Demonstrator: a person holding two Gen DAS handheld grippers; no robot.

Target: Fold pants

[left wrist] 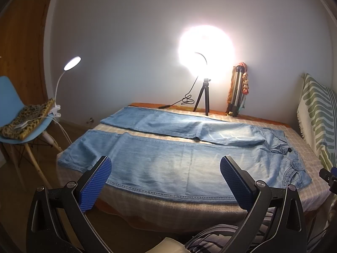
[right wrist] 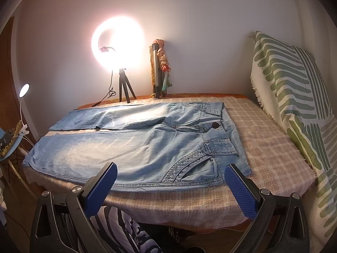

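The pants (left wrist: 168, 158) (right wrist: 134, 145), light blue denim, lie spread flat on the bed (left wrist: 311, 168) (right wrist: 269, 147), which is covered by a checked blanket. Both legs run side by side toward the left end of the bed; the waistband, with one dark button, lies toward the end with the green-striped throw (left wrist: 318, 113) (right wrist: 294, 97). The far leg carries a crease partway along its length.

The left gripper (left wrist: 166, 184) hovers at the near edge of the bed, over the near leg of the pants. Its jaws stand wide apart and hold nothing. The right gripper (right wrist: 170, 186) hovers at the near edge by the hip pocket. Its jaws also stand wide apart and hold nothing.

Behind the pants, against the wall, a lit ring light (left wrist: 205, 48) (right wrist: 118, 44) stands on a small tripod, with a folded tripod (left wrist: 237, 90) (right wrist: 158, 69) just beside it. Left of the bed, a blue chair (left wrist: 12, 105) carries a leopard-print cushion (left wrist: 27, 120) and a clip lamp (left wrist: 71, 63) (right wrist: 24, 89).

No brand, label or legible writing can be read on any item.
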